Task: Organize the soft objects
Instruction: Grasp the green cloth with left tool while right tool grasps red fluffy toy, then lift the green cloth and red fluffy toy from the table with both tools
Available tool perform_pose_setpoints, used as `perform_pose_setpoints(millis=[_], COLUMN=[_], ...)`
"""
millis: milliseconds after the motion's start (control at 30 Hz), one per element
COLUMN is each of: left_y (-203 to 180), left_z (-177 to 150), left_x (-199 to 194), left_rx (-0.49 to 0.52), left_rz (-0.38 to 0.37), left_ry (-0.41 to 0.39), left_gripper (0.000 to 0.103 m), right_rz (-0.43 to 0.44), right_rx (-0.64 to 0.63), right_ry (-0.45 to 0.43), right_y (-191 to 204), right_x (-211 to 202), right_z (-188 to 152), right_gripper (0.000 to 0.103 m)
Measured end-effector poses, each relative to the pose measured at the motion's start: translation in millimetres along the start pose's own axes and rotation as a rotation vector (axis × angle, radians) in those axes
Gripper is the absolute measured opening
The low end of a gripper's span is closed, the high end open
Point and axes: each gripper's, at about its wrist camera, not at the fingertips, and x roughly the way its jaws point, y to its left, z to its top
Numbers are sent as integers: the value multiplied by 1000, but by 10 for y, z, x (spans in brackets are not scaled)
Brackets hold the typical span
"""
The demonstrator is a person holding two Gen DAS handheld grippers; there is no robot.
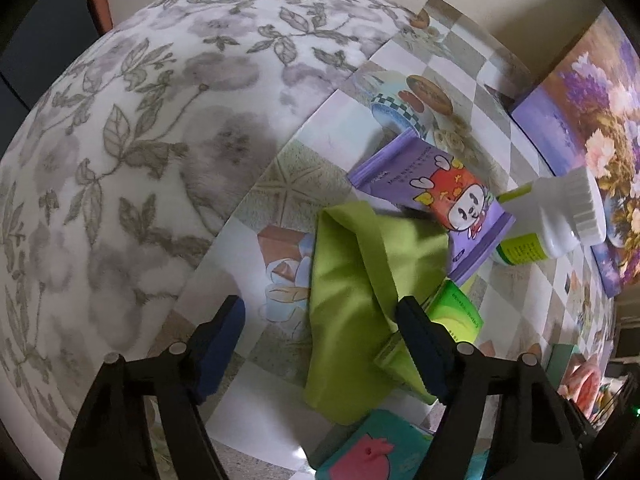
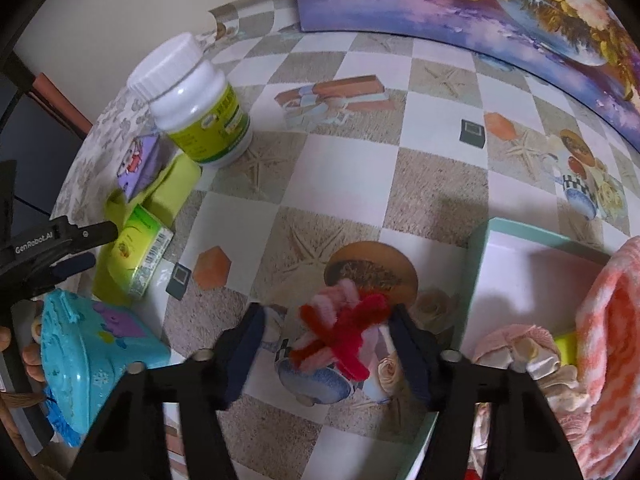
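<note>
A green cloth point(image 1: 352, 292) lies crumpled on the patterned table, partly under a purple cartoon box point(image 1: 440, 196). My left gripper point(image 1: 320, 332) is open, its right finger touching the cloth's right side. In the right wrist view a red and pink pipe-cleaner bundle point(image 2: 344, 332) lies between the fingers of my right gripper point(image 2: 328, 344), which is open around it. A teal-rimmed box point(image 2: 480, 248) at the right holds a pink-and-white towel point(image 2: 612, 344) and a pink scrunchie point(image 2: 516, 348). The green cloth also shows at the left point(image 2: 176, 184).
A white bottle with a green label point(image 2: 200, 104) point(image 1: 560, 216) stands near the purple box. A small green carton point(image 1: 460, 312) point(image 2: 140, 248), a teal toy point(image 2: 88, 356) and a flower painting point(image 2: 500, 4) are around. A floral blanket point(image 1: 132, 160) lies left of the table.
</note>
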Motion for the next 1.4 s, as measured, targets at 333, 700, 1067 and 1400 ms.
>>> perform_pose_setpoints(millis=[333,700,1067,1400], left_y=[-229,-378,-46,40], left_z=[8,-23,-38,-16], left_x=[56,98,-102,-553], left_rx=[95,136,55,18], left_rz=[-6,17,-53,-127], left_ry=[10,-7,-27,-116], left_gripper=[46,14,5,4], right_rz=[-31,-43,-23,12], right_rx=[-23,-48,-33,1], right_ry=[8,16,11,-48], right_y=[46,152,71,-67], right_x=[6,17,-45,-382], right_z=[-35,-134,-146,-170], right_gripper=[52,43,29,28])
